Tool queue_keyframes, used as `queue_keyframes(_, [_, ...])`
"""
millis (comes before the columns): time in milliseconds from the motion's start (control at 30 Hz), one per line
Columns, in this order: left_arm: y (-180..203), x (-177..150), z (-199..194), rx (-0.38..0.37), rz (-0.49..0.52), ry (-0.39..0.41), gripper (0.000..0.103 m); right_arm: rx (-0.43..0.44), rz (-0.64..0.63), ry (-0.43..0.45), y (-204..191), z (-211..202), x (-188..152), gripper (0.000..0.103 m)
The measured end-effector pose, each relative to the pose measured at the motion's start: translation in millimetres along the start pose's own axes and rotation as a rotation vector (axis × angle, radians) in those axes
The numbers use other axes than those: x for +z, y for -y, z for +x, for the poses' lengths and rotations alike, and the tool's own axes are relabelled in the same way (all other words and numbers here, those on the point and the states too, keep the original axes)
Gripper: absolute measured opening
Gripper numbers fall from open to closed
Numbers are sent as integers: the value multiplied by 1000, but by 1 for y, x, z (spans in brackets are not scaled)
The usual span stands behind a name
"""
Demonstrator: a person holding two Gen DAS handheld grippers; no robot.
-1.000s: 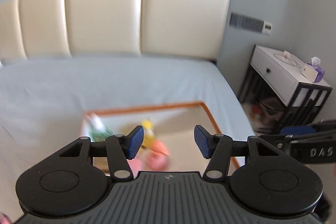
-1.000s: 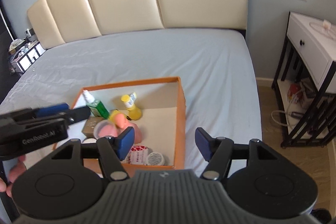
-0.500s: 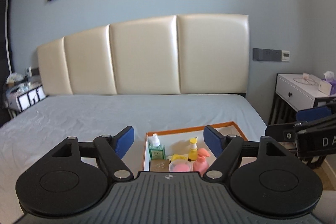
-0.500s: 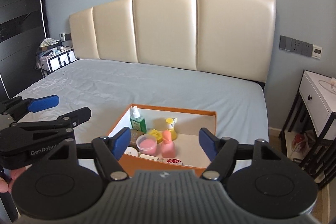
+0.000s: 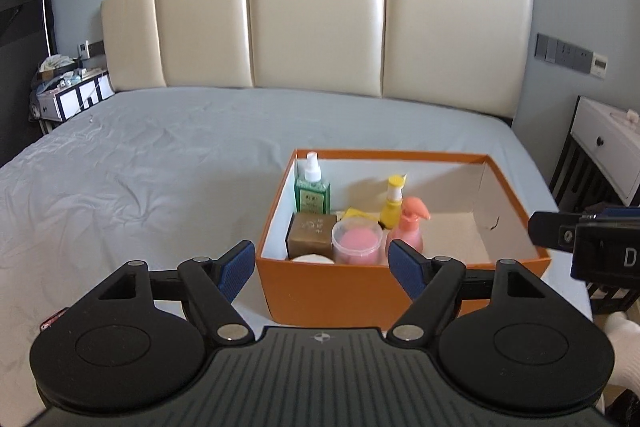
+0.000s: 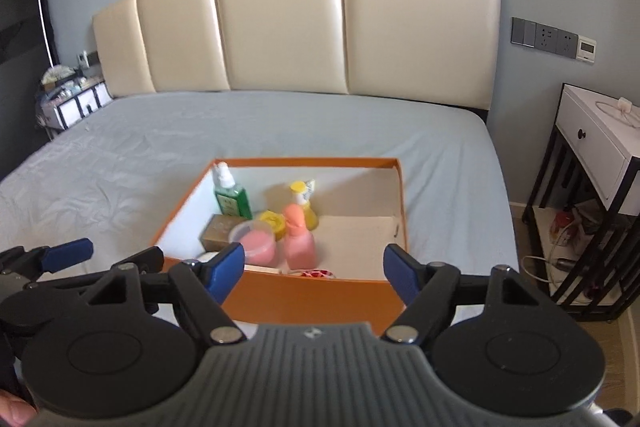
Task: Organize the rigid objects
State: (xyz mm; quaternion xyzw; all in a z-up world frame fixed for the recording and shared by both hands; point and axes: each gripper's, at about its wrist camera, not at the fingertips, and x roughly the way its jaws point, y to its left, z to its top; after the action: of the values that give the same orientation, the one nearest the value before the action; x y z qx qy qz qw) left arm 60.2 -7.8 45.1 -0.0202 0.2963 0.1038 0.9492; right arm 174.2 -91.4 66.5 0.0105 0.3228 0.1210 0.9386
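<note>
You face a grey bed (image 5: 168, 147) with a smooth cream padded headboard (image 5: 316, 19). In the left view your left gripper (image 5: 322, 265) is spread and empty before the orange card box (image 5: 340, 291); bottles (image 5: 313, 187), a brown cube (image 5: 313, 235) and a clear tub (image 5: 356, 241) crowd its left half, the right half bare. In the right view your right gripper (image 6: 314, 267) is likewise spread and empty. With everything boxed, this fits sorting finished or items awaiting rearrangement.

On the bed (image 5: 160, 155) before me sits a box (image 5: 360, 291); bottles (image 5: 313, 187) and a tub (image 5: 356, 241) crowd its left half, perhaps touching.
</note>
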Motion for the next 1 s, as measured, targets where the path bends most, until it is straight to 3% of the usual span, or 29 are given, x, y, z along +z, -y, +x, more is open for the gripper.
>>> queue_keyframes(200, [6, -7, 35, 52, -1, -62, 89, 5, 20, -38, 8, 42, -12, 76])
queue_keyframes(333, [10, -13, 50, 26, 18, -80, 89, -5, 26, -63, 11, 63, -19, 76])
queue_keyframes(600, [13, -27, 65, 9, 90, -88, 89, -42, 71, -71, 12, 81, -29, 76])
queue_keyframes(1000, [1, -24, 68, 1, 38, -99, 89, -52, 68, -99, 2, 92, -38, 76])
